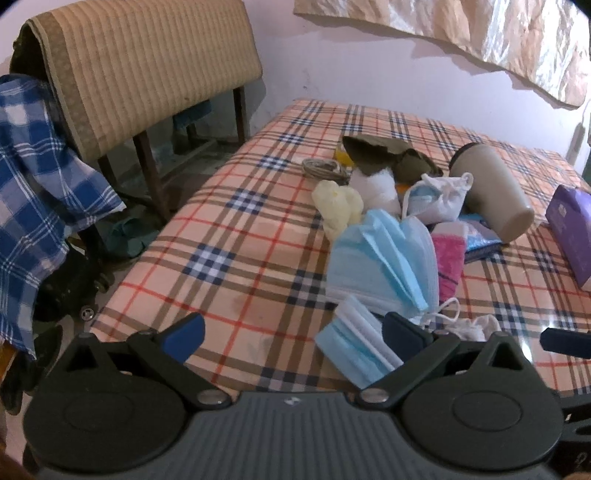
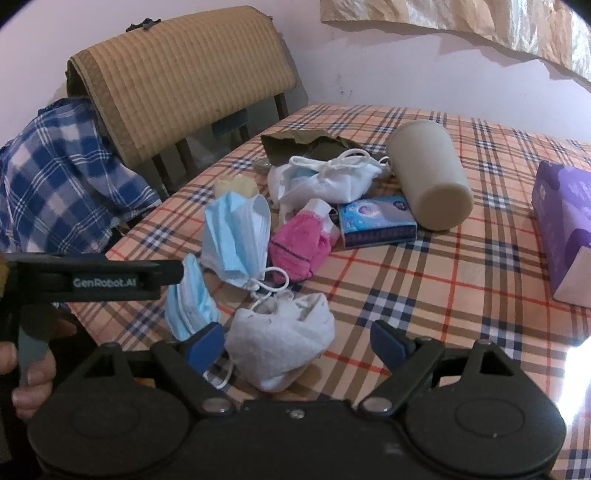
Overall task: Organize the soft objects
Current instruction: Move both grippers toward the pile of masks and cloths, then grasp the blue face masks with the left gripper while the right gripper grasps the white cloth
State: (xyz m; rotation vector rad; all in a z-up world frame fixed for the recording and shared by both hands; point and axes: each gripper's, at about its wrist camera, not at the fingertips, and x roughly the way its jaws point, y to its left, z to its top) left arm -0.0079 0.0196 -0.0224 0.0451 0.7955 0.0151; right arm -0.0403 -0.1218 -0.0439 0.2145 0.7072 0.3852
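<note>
Our left gripper (image 1: 293,341) is spread wide, a folded mask (image 1: 354,350) beside its right finger. Our right gripper (image 2: 295,341) gapes around a white cloth (image 2: 282,343).

A beige cylindrical tumbler (image 2: 430,175) lies on its side on a plaid-patterned tabletop (image 2: 424,288), touching a small blue printed box (image 2: 376,221). A purple tissue box (image 2: 563,229) sits well apart, at the right edge. Behind the tabletop, a wooden chair draped with a tan woven mat (image 1: 147,70) stands beside a hanging blue-and-white checked cloth (image 1: 40,177). Crinkled golden foil (image 1: 480,33) lines the pale wall.
</note>
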